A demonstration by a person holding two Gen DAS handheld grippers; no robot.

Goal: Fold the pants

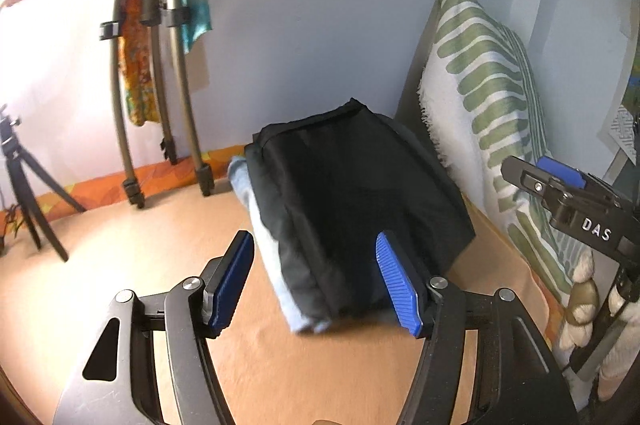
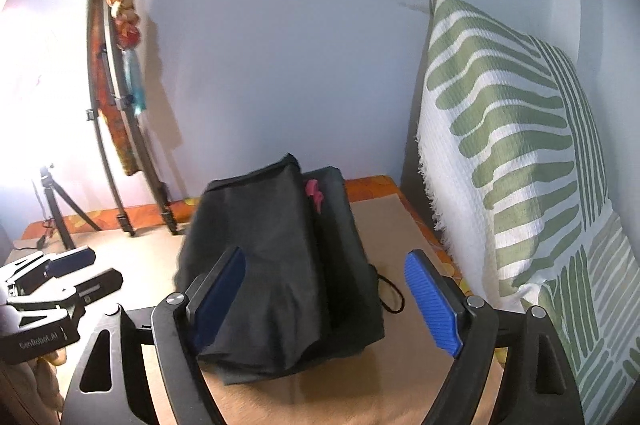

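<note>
- The black pants point(image 1: 352, 209) sit folded in a thick bundle on the worktop point(image 1: 132, 265), on top of a light blue garment point(image 1: 260, 225), beside the striped cushion point(image 2: 512, 145).
- Our left hand-held gripper point(image 1: 316, 277) is open, nothing between its blue pads.
- Our right hand-held gripper point(image 2: 332, 305) is wide open and empty too.
- We judge the fold about done; best to check the edges line up and tuck in the loose drawstring point(image 2: 390, 295).

Your left black blue-padded tool point(image 1: 316, 279) and right black blue-padded tool point(image 2: 326, 299): jaws spread wide, empty, angled downward.
</note>
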